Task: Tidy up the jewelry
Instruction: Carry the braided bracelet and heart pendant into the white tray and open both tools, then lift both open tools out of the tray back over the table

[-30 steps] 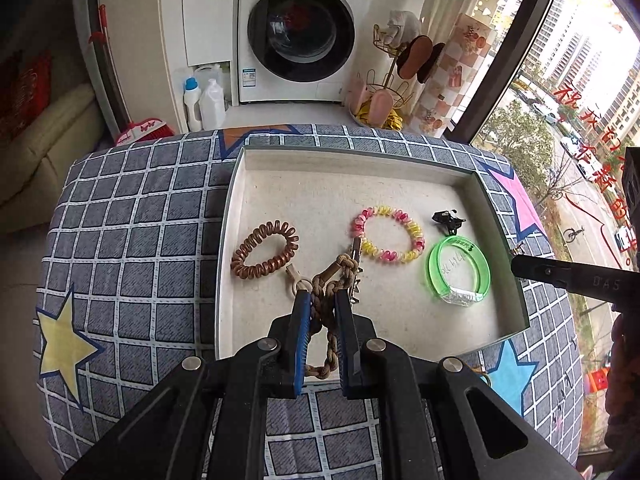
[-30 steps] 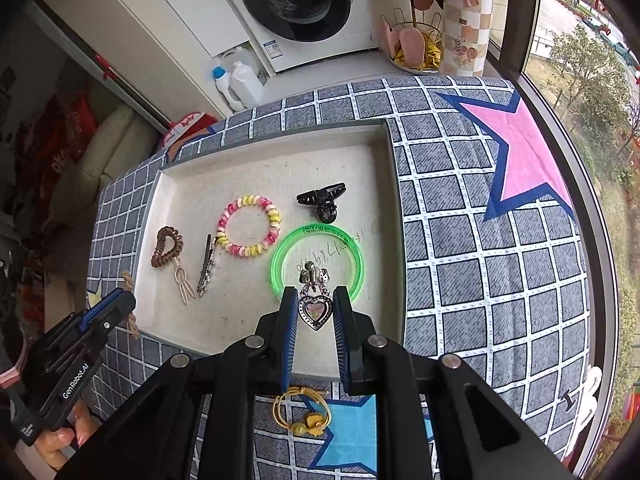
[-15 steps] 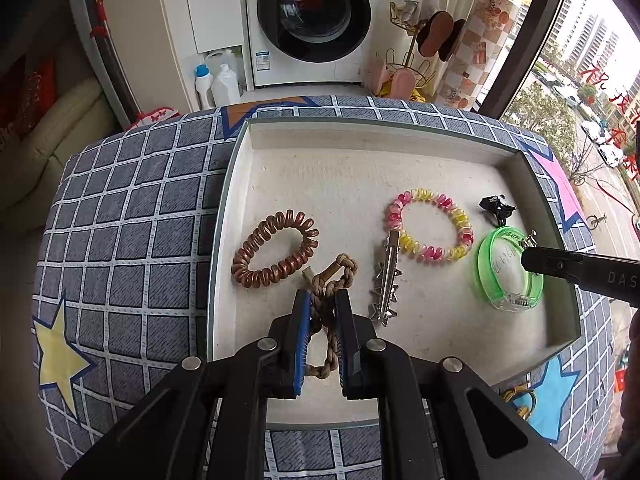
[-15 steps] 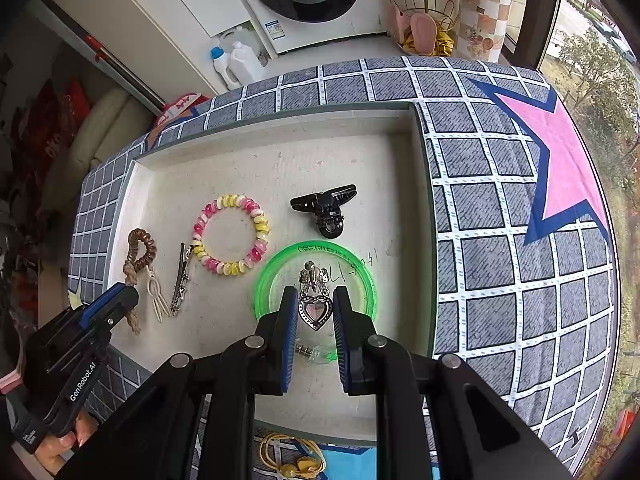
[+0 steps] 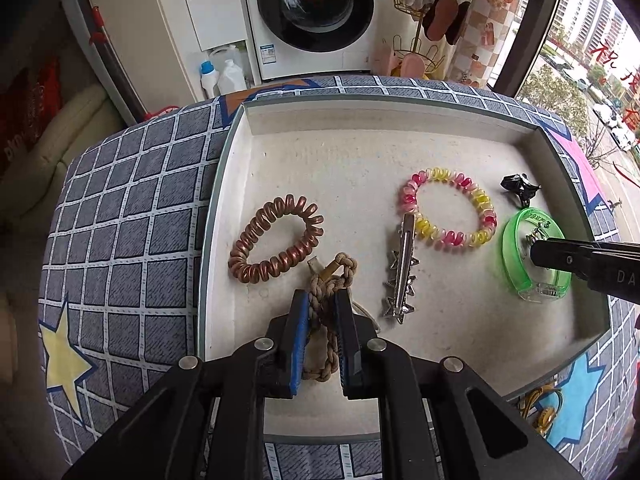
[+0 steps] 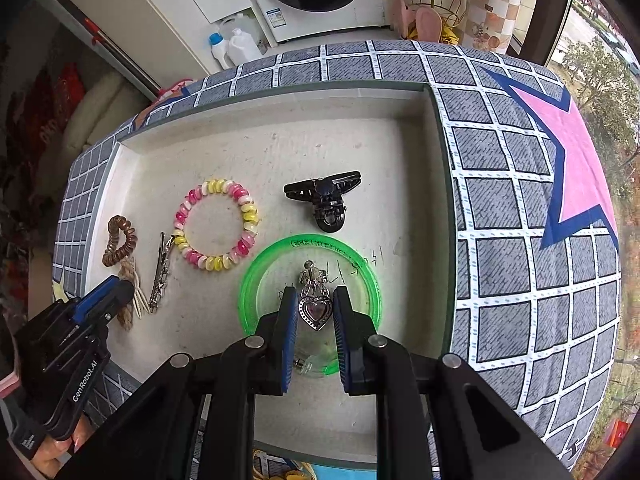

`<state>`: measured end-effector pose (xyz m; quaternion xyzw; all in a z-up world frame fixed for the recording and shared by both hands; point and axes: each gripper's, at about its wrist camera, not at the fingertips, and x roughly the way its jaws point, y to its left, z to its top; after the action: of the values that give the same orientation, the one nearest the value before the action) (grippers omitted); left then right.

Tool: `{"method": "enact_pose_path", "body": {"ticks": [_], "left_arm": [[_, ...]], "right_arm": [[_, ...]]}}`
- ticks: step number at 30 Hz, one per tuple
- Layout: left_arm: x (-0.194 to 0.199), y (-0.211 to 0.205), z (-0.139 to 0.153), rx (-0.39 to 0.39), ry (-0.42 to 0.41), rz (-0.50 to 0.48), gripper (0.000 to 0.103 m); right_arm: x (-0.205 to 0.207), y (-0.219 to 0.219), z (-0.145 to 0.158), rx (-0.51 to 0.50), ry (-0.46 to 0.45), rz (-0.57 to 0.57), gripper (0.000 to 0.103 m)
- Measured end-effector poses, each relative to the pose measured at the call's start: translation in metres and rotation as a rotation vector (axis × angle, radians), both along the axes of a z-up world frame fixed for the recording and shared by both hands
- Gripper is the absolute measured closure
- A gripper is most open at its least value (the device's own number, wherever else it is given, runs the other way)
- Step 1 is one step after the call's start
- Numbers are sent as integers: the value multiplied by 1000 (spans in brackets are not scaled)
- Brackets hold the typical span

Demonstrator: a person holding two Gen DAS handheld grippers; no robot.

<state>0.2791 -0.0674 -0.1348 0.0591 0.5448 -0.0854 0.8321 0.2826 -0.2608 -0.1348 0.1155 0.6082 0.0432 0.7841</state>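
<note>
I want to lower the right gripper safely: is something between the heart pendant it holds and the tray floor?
Yes. The green translucent plastic bangle lies around the spot under the silver heart pendant; only bare tray floor shows inside it.

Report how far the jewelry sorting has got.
Done: brown spiral hair tie, pink-and-yellow spiral hair tie, silver star hair clip, black claw clip and green plastic bangle lie in the white tray.
In hand: left gripper holds a braided tan cord, right gripper a silver heart pendant.
Left: yellow item outside tray.

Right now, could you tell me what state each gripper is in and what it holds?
Left gripper: closed on the braided rope bracelet.
Right gripper: closed on the heart pendant, above the green bangle.
</note>
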Motion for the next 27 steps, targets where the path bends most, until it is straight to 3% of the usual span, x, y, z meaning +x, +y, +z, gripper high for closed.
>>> {"method": "enact_pose_path", "body": {"ticks": [1, 3, 4, 6, 8, 12, 16, 22, 24, 27], "left_arm": [[0, -1, 0, 6, 1, -1, 76], [1, -2, 1, 17, 0, 2, 47], [0, -2, 3, 19, -15, 8, 22], [-3, -1, 9, 17, -52, 16, 19], [-2, -1, 10, 10, -40, 9, 19], [-2, -2, 12, 24, -43, 0, 19], [-4, -2, 16, 23, -49, 0, 19], [-11, -4, 26, 32, -67, -13, 19], [-13, -4, 30, 35, -70, -14, 0], [-19, -3, 37, 41, -95, -13, 0]], "right_arm": [[0, 1, 0, -3, 0, 2, 83], [-1, 1, 0, -6, 1, 4, 83], [-1, 2, 0, -3, 2, 3, 81], [-1, 2, 1, 5, 3, -1, 73], [-1, 2, 2, 1, 3, -5, 65], [0, 1, 2, 17, 9, -16, 64], [-2, -3, 9, 52, -9, -32, 52], [-7, -9, 23, 98, -36, -63, 46], [-9, -11, 27, 113, -45, -76, 44], [-13, -14, 34, 129, -57, -91, 39]]}}
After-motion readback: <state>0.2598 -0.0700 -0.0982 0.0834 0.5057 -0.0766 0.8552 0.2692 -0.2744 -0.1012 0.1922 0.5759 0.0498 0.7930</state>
